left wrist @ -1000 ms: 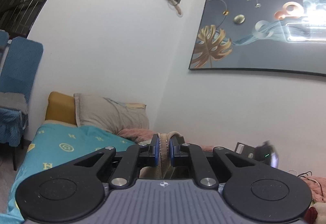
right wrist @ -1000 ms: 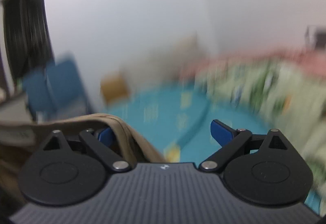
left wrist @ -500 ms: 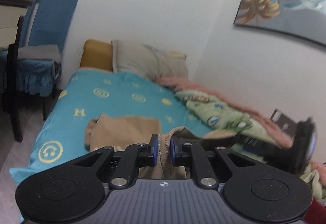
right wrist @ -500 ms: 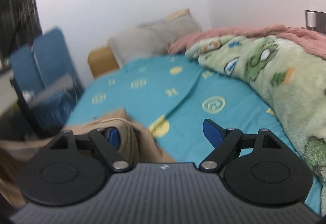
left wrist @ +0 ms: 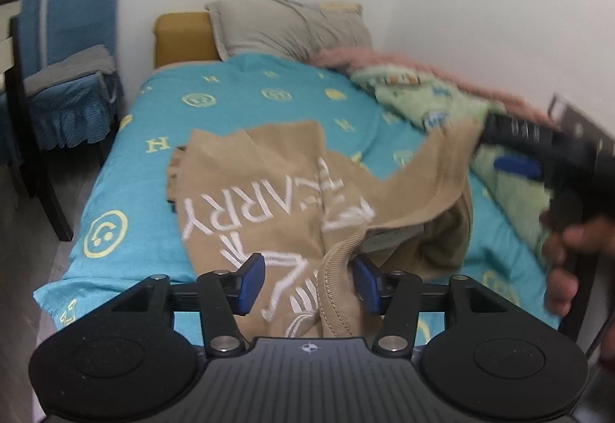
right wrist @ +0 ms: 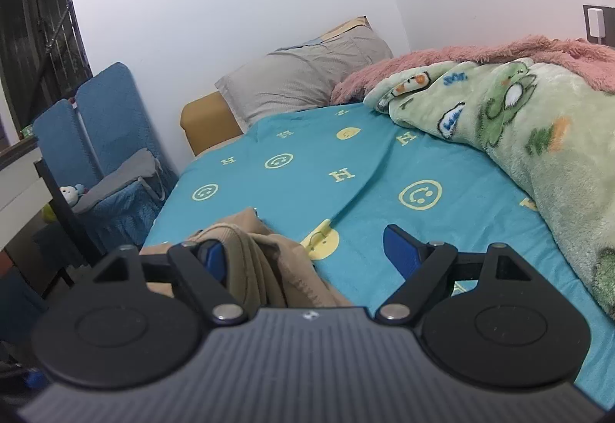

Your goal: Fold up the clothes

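Note:
A tan garment with white lettering [left wrist: 269,200] lies spread on the turquoise bed sheet [left wrist: 246,96]. My left gripper [left wrist: 309,278] is open, with the garment's ribbed edge [left wrist: 338,292] loose between the blue pads. My right gripper [right wrist: 311,257] is open; tan fabric [right wrist: 265,261] drapes against its left pad. In the left wrist view the right gripper [left wrist: 538,154] shows at the right, held by a hand, with a corner of the garment hanging by it.
A grey pillow [left wrist: 288,27] and mustard headboard [left wrist: 180,38] lie at the bed's far end. A green cartoon blanket [right wrist: 538,138] and pink fleece [right wrist: 480,54] pile along the wall. Blue chairs [left wrist: 69,50] and a dark table leg stand at the left.
The left gripper has dropped from facing the wall to over the bed and its jaws have opened, letting go of the garment. The garment now lies spread on the sheet. The right gripper stays open.

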